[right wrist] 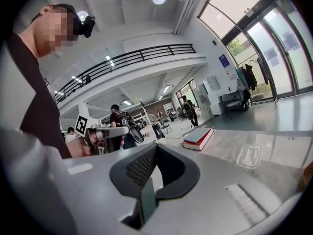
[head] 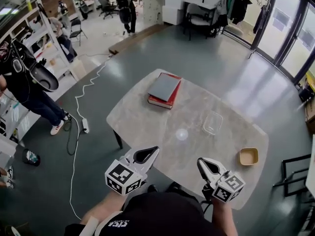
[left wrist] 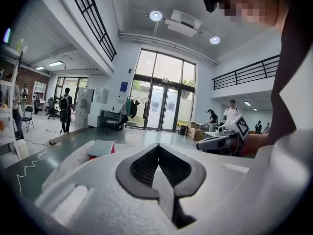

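Note:
My left gripper (head: pixel 153 151) is held over the near edge of a pale marble-look table (head: pixel 147 127), jaws shut and empty. My right gripper (head: pixel 201 162) is beside it to the right, also shut on nothing. Each shows in the other's view: the right gripper (left wrist: pixel 224 141) and the left gripper (right wrist: pixel 105 132). Across the table lies a stack of books (head: pixel 164 90), a grey one on a red one, also visible as the books (left wrist: pixel 100 148) and the books (right wrist: pixel 198 137). A clear plastic container (head: pixel 212 123) and a small tan bowl (head: pixel 248 156) sit to the right.
A person (head: pixel 22 85) stands by white shelves at the left. A white cable and a power strip (head: pixel 85 126) trail over the floor left of the table. A black metal frame (head: pixel 295 173) stands at the right. Glass doors (left wrist: pixel 164 106) lie beyond the table.

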The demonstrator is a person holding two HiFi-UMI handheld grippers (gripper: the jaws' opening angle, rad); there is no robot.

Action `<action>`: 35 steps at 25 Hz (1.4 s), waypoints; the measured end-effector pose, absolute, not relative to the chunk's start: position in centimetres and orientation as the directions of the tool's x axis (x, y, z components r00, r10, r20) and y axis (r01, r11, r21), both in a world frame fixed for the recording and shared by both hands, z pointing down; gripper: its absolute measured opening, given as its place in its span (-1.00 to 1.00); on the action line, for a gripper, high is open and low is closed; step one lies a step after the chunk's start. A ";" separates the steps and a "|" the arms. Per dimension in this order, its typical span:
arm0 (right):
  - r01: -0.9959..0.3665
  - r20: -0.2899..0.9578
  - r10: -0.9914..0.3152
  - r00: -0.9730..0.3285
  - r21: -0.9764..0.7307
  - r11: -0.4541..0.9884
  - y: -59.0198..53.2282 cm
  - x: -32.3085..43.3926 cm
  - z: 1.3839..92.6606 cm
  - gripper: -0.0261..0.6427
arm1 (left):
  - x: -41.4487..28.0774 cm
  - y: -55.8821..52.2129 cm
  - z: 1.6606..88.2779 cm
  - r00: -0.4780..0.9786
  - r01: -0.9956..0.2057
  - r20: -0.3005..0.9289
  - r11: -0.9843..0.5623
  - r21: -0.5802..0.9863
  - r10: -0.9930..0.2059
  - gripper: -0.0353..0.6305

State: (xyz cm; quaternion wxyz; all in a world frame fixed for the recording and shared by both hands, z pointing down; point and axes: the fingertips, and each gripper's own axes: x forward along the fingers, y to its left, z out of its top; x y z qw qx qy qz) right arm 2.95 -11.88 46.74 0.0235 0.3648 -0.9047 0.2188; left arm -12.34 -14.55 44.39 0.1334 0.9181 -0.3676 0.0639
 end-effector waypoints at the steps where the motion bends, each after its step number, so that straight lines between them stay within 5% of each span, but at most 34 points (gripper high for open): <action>1: -0.681 0.207 -0.660 -0.722 -0.381 0.625 -12.3 3.4 46.7 -0.92 | -11.9 -15.2 44.6 0.727 -0.686 0.222 -0.698 0.205 -0.649 -0.91; 21: -0.708 0.252 -0.671 -0.697 -0.390 0.589 -17.1 12.2 48.9 -0.92 | -1.5 -21.4 43.0 0.790 -0.609 0.217 -0.776 0.164 -0.573 -0.91; 35: -0.766 0.307 -0.714 -0.629 -0.404 0.500 -22.5 10.8 52.1 -0.92 | 2.5 -26.1 47.9 0.880 -0.441 0.291 -0.873 0.206 -0.376 -0.91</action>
